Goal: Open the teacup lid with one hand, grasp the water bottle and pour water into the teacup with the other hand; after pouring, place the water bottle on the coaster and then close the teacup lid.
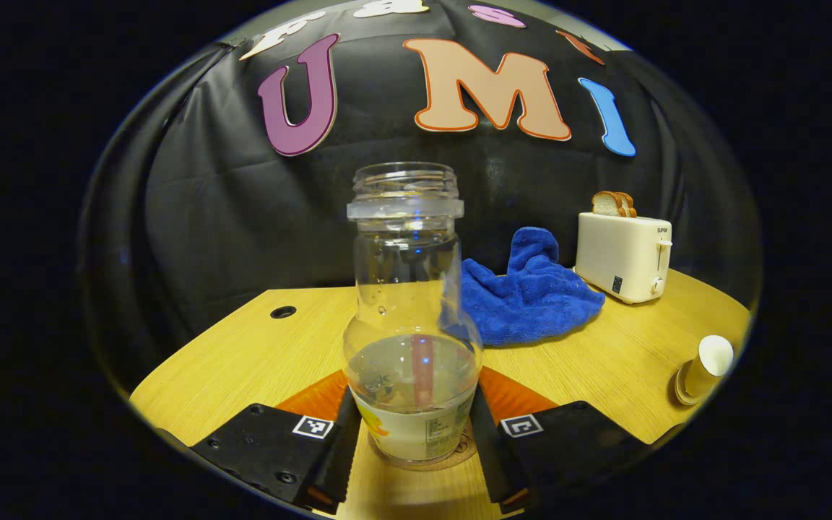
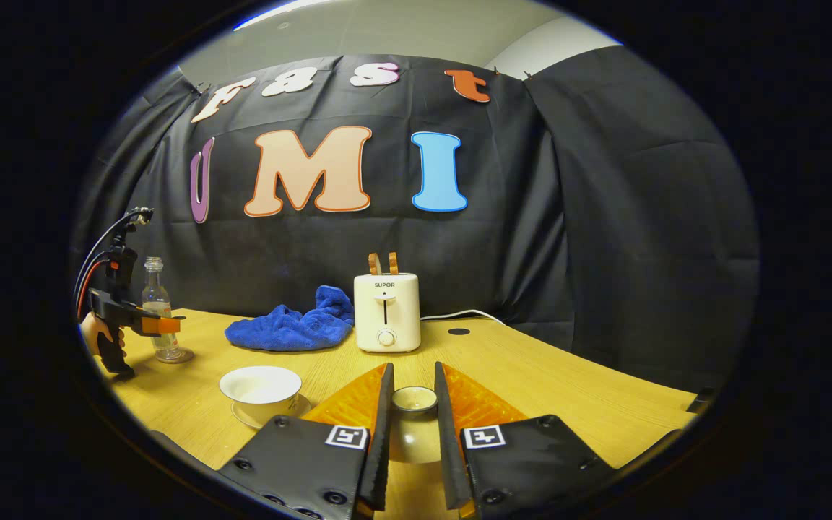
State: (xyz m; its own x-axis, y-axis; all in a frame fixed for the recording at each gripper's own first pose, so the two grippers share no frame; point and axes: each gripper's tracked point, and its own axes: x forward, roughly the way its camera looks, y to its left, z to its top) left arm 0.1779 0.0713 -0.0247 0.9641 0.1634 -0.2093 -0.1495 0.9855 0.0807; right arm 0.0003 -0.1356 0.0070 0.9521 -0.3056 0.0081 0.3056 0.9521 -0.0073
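Bottle stands upright on the coaster, so we judge pouring done, our left gripper flanking it though we cannot tell contact, while the right gripper clasps the lid above the table, right of the open teacup.

Bright, sharp, edges fisheye-warped.

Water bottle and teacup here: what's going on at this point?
The left gripper has its fingers on either side of the uncapped water bottle, which stands on the coaster with some water in it. The right gripper holds the teacup lid upside down above the table. The teacup sits open on its saucer. Closing the lid looks like what is left.
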